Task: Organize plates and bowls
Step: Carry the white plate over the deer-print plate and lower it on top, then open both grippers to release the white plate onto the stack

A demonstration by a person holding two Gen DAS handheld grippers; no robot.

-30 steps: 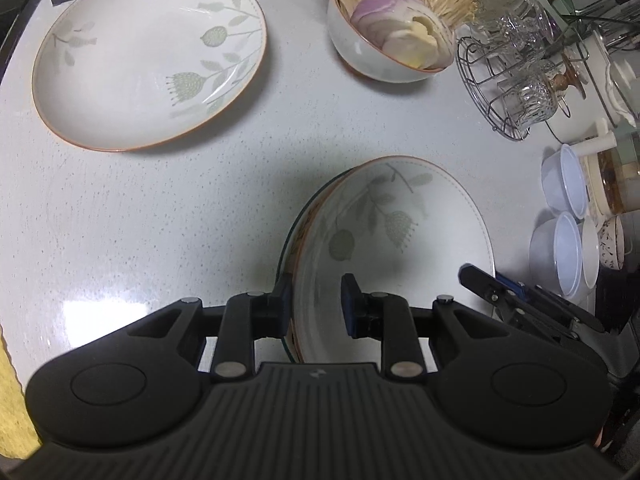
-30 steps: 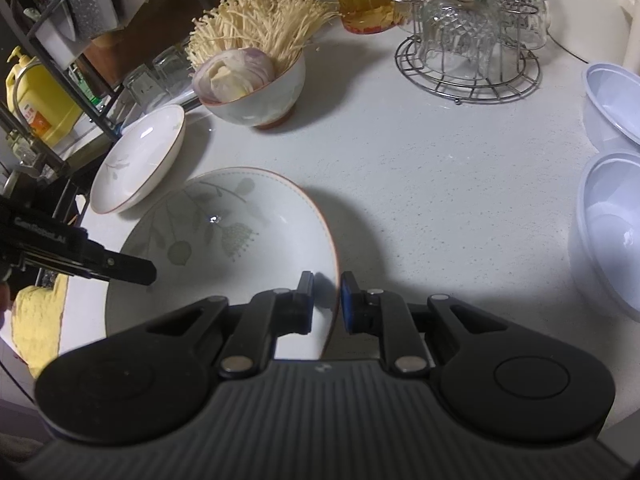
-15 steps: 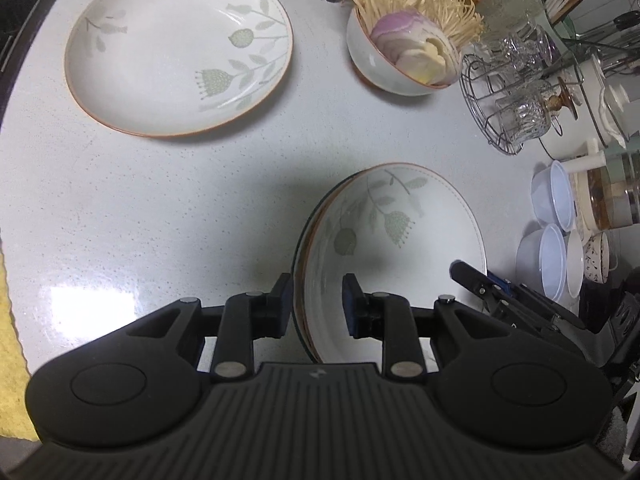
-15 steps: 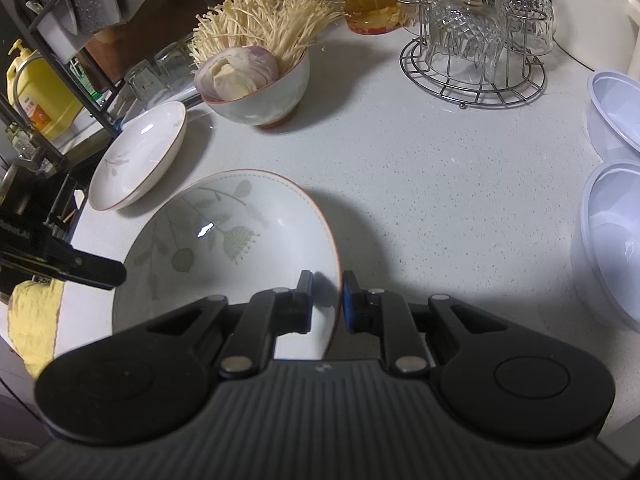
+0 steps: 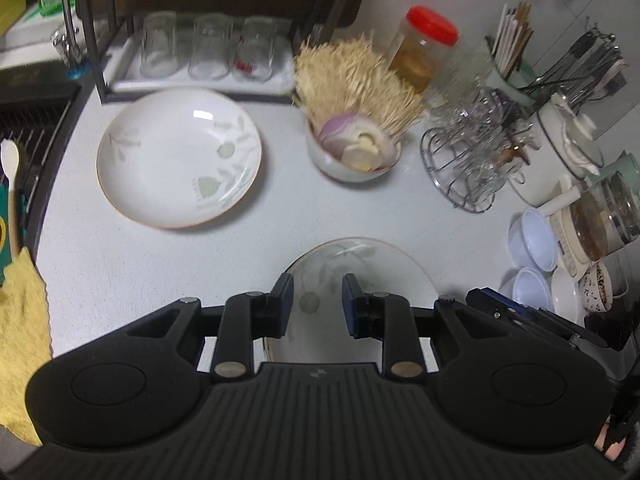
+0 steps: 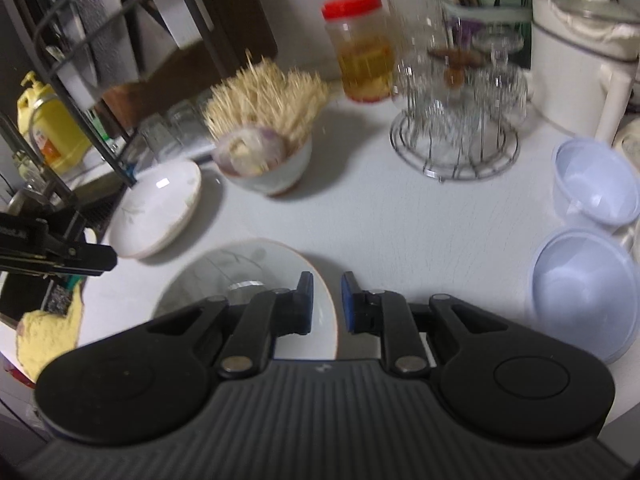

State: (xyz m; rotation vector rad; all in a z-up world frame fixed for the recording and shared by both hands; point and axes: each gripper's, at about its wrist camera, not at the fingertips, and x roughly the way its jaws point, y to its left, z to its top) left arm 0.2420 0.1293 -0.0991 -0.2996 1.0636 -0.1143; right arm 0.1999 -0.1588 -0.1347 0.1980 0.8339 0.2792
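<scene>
A white leaf-patterned plate (image 5: 360,264) lies on the counter under both grippers; it also shows in the right wrist view (image 6: 240,276). My left gripper (image 5: 317,294) is open above the plate's left part, its fingers apart and holding nothing. My right gripper (image 6: 325,294) is open, its fingers either side of the plate's right rim without touching it. A second matching plate (image 5: 180,158) lies at the far left, also in the right wrist view (image 6: 158,210). A white bowl (image 5: 352,160) with enoki mushrooms and onion stands behind.
A wire rack of glasses (image 5: 468,160), a red-lidded jar (image 5: 424,50), a white kettle (image 6: 580,52) and pale plastic bowls (image 6: 588,296) crowd the right. A dish rack with tumblers (image 5: 200,46) stands at the back. A yellow cloth (image 5: 20,344) lies at the left edge.
Both grippers have let go of the plate's rims, opened and drawn back and up. The plate now lies flat on the counter, and more of the back of the counter shows.
</scene>
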